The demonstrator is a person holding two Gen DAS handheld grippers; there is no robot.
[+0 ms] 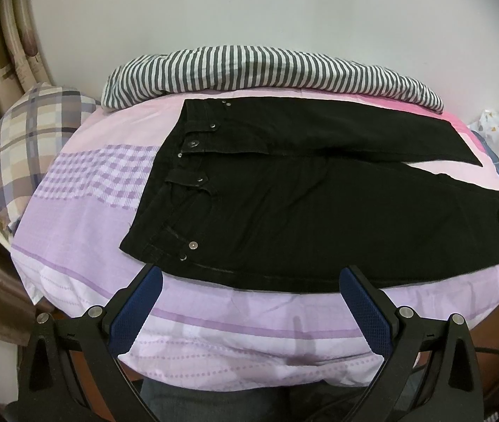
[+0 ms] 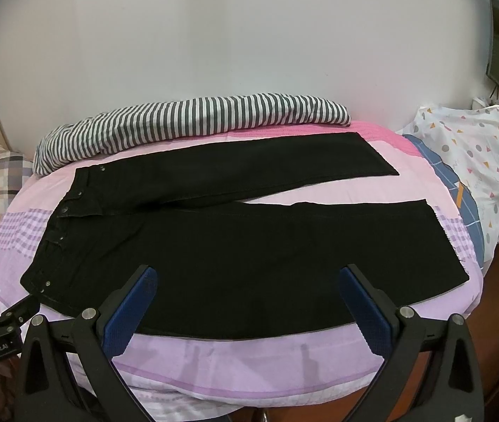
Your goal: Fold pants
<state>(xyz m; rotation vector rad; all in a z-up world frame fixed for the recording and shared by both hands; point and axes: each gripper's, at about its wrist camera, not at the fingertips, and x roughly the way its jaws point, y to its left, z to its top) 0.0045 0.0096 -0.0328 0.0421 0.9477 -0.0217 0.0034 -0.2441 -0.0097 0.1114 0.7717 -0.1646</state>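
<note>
So far nothing is folded. Black jeans point(image 2: 235, 246) lie flat and full length on the bed, front up, waistband point(image 1: 175, 176) toward the left, both legs running right. Legs spread in a narrow V: far leg point(image 2: 267, 161) angles toward the wall, near leg point(image 2: 319, 246) lies along the front edge of the bed, pink sheet showing between them near the hems. Button and rivets visible at the waist.

Left gripper point(image 1: 249, 281) hovers at the near edge, just off the waist end, jaws spread wide, holding nothing. Right gripper point(image 2: 249, 281) hovers over the near leg's lower edge, likewise spread and empty.

Judgement: task at its start. Left to do: bring one leg over the other, then fold along the length.

Surroundings: pink and lilac bedsheet point(image 1: 84, 218) under the jeans; striped cloth point(image 2: 186, 123) bunched along the wall just beyond the far leg; plaid pillow point(image 1: 31, 133) at left; dotted white bedding point(image 2: 474, 154) at right.
</note>
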